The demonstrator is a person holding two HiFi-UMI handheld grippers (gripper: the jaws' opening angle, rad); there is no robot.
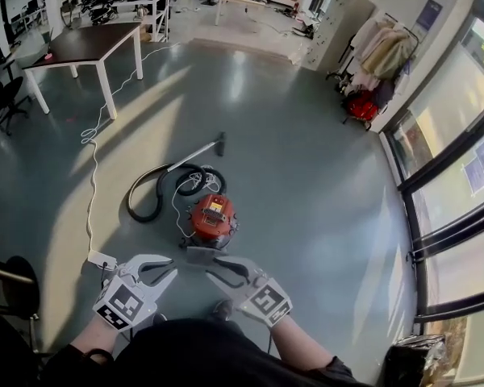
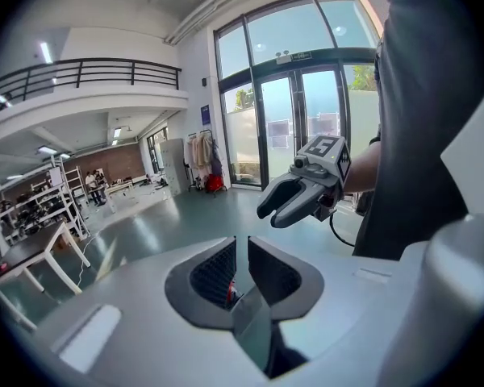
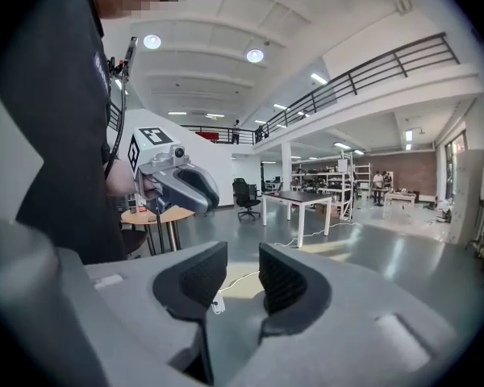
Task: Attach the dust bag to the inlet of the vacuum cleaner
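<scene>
Dark clothing (image 1: 194, 353) of the person fills the bottom edge of the head view, with both forearms reaching forward from it.

Left hand-held gripper (image 1: 174, 268): raised in front of the body and angled downward. In its own view (image 2: 240, 252) the jaws stand only a narrow slit apart. A thin grey sheet, taken to be the collar of the dust bag (image 2: 254, 329), sits edge-on in that slit. Finding: clenched on the dust bag.

Right hand-held gripper (image 1: 214, 268): level with the left, tips just beside the left's. In its own view (image 3: 242, 264) the jaws stand well apart. A grey surface (image 3: 226, 337) fills the lower part of the gap, and open floor shows between the pad tips. Whether the pads bear on that surface cannot be determined.

Dust bag (image 1: 202, 254): seen from the head camera as a small flat grey piece bridging the two sets of tips, clear of the floor (image 1: 306, 176).

Vacuum cleaner (image 1: 212, 218): red body standing on the floor, well apart from the bag and just beyond it in the head view. Its dark hose (image 1: 149, 196) loops to the left. The wand (image 1: 195, 153) lies beyond.

A white power strip (image 1: 102, 260) lies on the floor left of the left gripper. Its cable (image 1: 91, 176) runs toward a table (image 1: 85, 45) near the far left corner.
</scene>
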